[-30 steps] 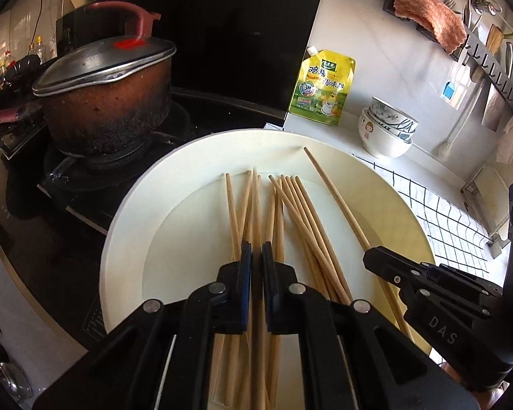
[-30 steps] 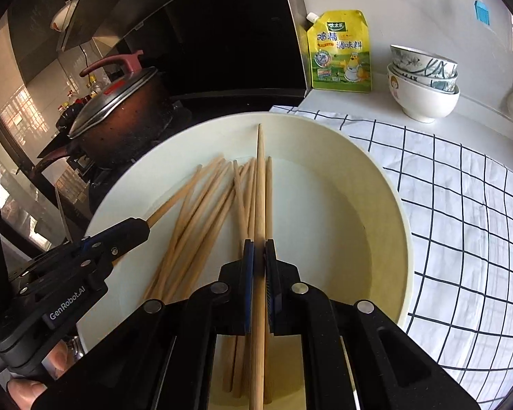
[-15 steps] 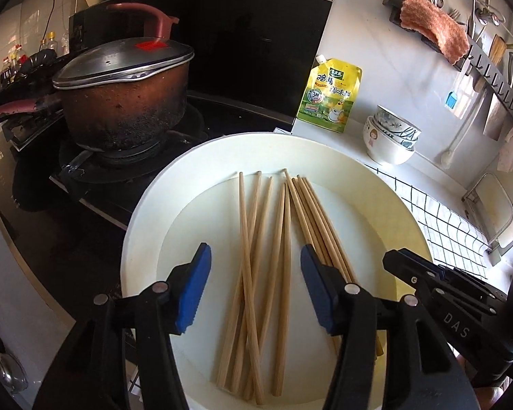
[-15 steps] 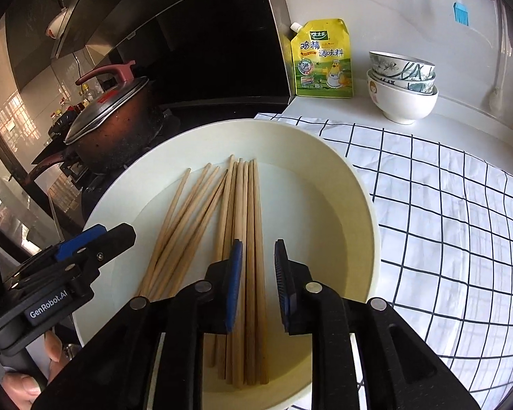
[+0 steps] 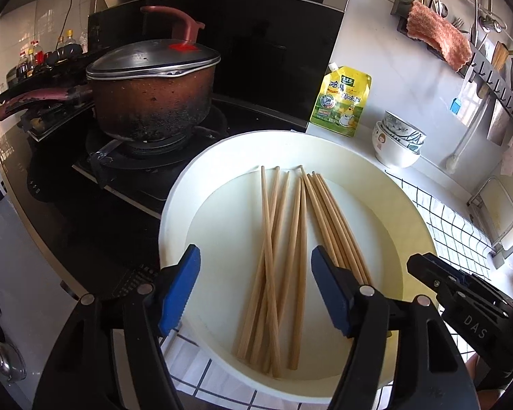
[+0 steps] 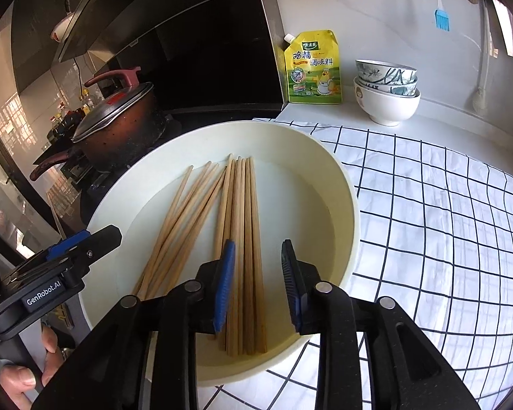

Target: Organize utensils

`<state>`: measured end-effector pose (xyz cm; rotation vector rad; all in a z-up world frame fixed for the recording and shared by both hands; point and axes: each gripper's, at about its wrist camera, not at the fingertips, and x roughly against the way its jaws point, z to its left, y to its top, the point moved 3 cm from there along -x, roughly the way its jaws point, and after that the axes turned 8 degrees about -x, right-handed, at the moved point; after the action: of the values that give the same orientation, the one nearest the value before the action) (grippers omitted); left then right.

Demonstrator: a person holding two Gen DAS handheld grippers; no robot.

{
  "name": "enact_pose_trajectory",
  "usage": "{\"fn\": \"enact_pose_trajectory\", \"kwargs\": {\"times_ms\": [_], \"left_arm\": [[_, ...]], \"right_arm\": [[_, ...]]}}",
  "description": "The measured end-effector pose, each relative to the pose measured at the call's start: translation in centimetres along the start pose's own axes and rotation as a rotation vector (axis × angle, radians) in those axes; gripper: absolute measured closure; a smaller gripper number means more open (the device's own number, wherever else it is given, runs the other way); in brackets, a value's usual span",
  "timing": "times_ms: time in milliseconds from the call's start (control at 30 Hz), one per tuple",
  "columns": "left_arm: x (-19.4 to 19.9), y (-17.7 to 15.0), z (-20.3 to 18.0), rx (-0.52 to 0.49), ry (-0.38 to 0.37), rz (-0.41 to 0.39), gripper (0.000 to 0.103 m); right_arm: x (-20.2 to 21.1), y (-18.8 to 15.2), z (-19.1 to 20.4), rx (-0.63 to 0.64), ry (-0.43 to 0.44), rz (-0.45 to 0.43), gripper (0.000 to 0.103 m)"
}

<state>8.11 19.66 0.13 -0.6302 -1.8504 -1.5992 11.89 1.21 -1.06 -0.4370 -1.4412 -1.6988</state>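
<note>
Kitchen counter, left gripper (image 5: 255, 288) and right gripper (image 6: 258, 285) spread (empty) over chopsticks (image 5: 290, 256)

"GenRobot.AI" on left tongs (image 6: 85, 249); "DAS" on right tongs (image 5: 427, 270)

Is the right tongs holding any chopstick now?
No. The right tongs are open, and the chopsticks lie loose in the white basin.

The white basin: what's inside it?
The basin holds only bare wooden chopsticks lying flat in two loose bunches. Both open tongs, left and right, hide the near ends. Whether any water sits at the bottom is unclear.
</note>
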Motion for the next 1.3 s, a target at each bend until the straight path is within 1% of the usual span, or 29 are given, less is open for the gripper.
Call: {"fn": "enact_pose_trajectory", "kwargs": {"times_ms": [67, 200, 267, 367, 433, 567, 633, 833, 967, 1300], "left_arm": [[0.2, -0.1, 0.1, -0.001, 0.006, -0.003, 0.037], [0.8, -0.2, 0.3, -0.002, 0.016, -0.014, 0.033], [1.1, -0.3, 0.3, -0.005, 0.021, -0.019, 0.032], [1.5, -0.4, 0.1, -0.013, 0.029, -0.023, 0.03], [1.6, -0.5, -0.1, -0.017, 0.031, -0.026, 0.028], [1.8, -0.7, -0.5, -0.025, 0.029, -0.022, 0.027], [2.0, -0.9, -0.8, -0.03, 0.029, -0.022, 0.026], [2.7, -1.2, -1.4, -0.049, 0.044, -0.028, 0.023], [3.3, -1.4, -1.6, -0.055, 0.054, -0.032, 0.02], [4.5, -1.8, -2.4, -0.072, 0.066, -0.047, 0.01]], "right_arm": [[0.2, -0.3, 0.1, 0.007, -0.003, -0.003, 0.075], [0.6, -0.8, 0.4, 0.019, -0.015, -0.013, 0.067], [0.7, -1.1, 0.5, 0.023, -0.02, -0.016, 0.067], [1.1, -1.4, 0.5, 0.026, -0.023, -0.019, 0.063], [1.3, -1.7, 0.4, 0.027, -0.026, -0.022, 0.061], [2.0, -2.3, 0.3, 0.035, -0.042, -0.037, 0.059], [2.4, -2.5, 0.1, 0.033, -0.048, -0.045, 0.055], [3.3, -2.8, -0.8, 0.011, -0.058, -0.057, 0.054], [3.8, -3.1, -1.1, -0.001, -0.048, -0.056, 0.051], [5.5, -3.6, -1.1, -0.004, -0.046, -0.092, 0.05]]}}
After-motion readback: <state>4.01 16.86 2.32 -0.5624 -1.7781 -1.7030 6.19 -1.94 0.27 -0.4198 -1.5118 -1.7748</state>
